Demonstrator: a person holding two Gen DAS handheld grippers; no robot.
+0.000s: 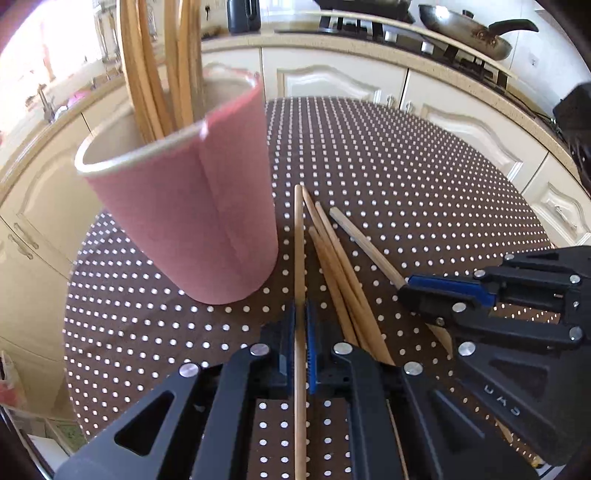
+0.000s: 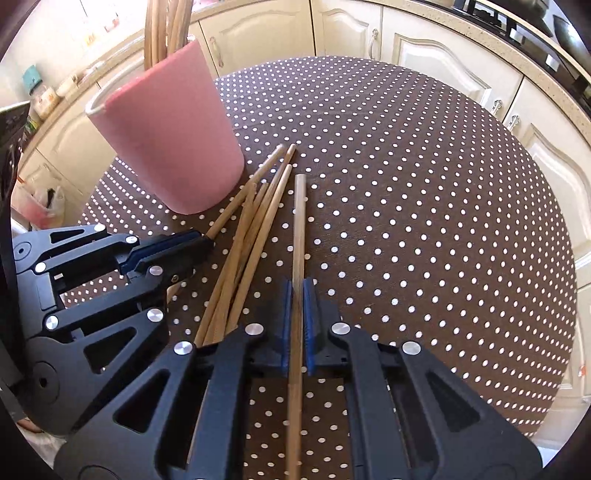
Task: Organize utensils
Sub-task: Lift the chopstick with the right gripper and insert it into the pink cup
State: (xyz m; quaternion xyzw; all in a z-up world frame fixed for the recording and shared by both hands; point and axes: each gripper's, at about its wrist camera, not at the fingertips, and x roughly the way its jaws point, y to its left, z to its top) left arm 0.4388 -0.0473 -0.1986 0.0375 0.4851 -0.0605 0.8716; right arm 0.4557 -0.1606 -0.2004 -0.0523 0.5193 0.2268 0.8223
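Note:
A pink cup (image 1: 192, 206) stands on the dotted table with several wooden chopsticks upright in it; it also shows in the right wrist view (image 2: 166, 144). My left gripper (image 1: 300, 317) is shut on one chopstick (image 1: 298, 240), just right of the cup. My right gripper (image 2: 297, 295) is shut on another chopstick (image 2: 299, 221), and it shows at the right of the left wrist view (image 1: 410, 291). Several loose chopsticks (image 2: 255, 229) lie on the table between the two grippers. The left gripper shows at the left of the right wrist view (image 2: 205, 240).
The round table (image 2: 424, 184) has a brown cloth with white dots. Cream kitchen cabinets (image 1: 332, 81) run behind it. A frying pan (image 1: 469, 33) sits on a stove at the back right.

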